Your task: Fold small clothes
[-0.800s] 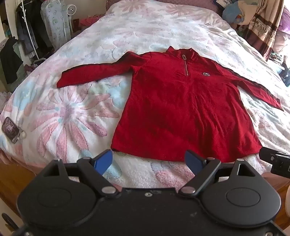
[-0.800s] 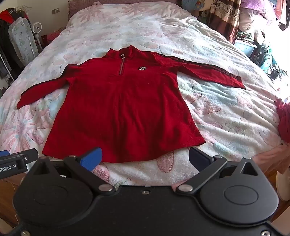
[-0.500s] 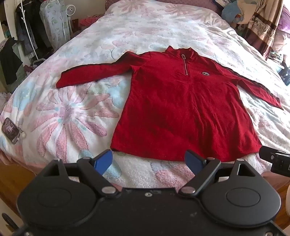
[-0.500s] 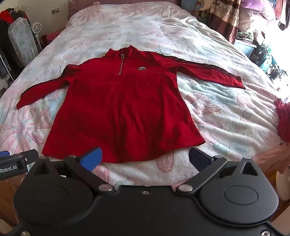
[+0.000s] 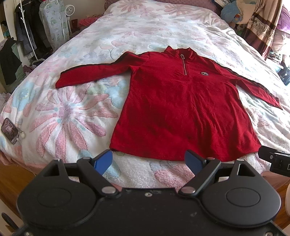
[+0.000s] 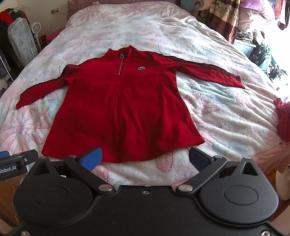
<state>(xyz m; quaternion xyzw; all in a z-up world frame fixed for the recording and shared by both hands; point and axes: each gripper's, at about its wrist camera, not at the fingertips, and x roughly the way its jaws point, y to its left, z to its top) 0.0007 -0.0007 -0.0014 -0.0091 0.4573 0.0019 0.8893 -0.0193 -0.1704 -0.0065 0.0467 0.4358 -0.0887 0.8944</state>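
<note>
Just beyond both released grippers (image 5: 148,161) (image 6: 145,158), red pullover (image 5: 181,109) flat on bed (image 5: 72,112).

**A lived-in home bedroom**

This is a bedroom in a home. A wide bed (image 5: 154,32) fills the middle, covered with a fluffy blanket (image 5: 59,116) printed with pink and blue flowers. On one side a clothes rack (image 5: 27,36) holds dark coats and a garment bag (image 5: 54,29), with a small white fan (image 5: 69,9) behind it. On the other side hang brown patterned curtains (image 6: 223,16) beside cluttered piles of belongings (image 6: 262,54). A phone (image 5: 10,130) lies at the bed's edge.
</note>
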